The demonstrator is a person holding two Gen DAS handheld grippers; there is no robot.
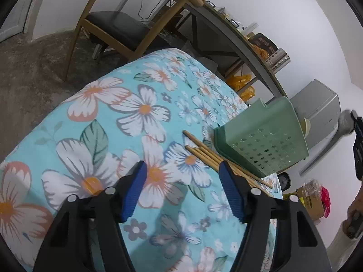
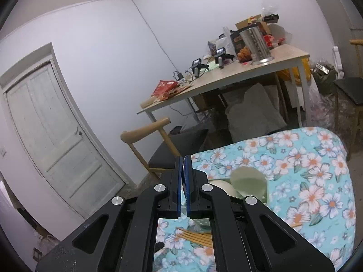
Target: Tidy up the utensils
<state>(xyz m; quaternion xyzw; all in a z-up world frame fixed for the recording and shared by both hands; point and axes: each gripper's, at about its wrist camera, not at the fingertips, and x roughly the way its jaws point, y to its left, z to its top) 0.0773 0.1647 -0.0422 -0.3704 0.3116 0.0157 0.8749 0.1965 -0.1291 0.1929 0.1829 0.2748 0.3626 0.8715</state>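
Several wooden chopsticks (image 1: 205, 150) lie on the floral tablecloth (image 1: 127, 117), partly under a tilted green perforated basket (image 1: 263, 136). My left gripper (image 1: 182, 170) is open and empty, just left of the chopsticks, with its right finger (image 1: 231, 190) over their near ends. My right gripper (image 2: 183, 161) is shut with nothing visible between the pads, held above the table. Under it the chopsticks (image 2: 195, 238) show, and the green basket (image 2: 247, 181) with pale bowls inside lies just to its right. The right gripper also shows at the left wrist view's right edge (image 1: 358, 145).
A wooden chair (image 1: 118, 31) with a dark seat stands beyond the table's far edge. A long desk (image 2: 226, 77) holds clutter and a metal canister (image 2: 256, 43). A white door (image 2: 50, 131) is at left. A grey appliance (image 1: 317, 117) and boxes stand on the floor at right.
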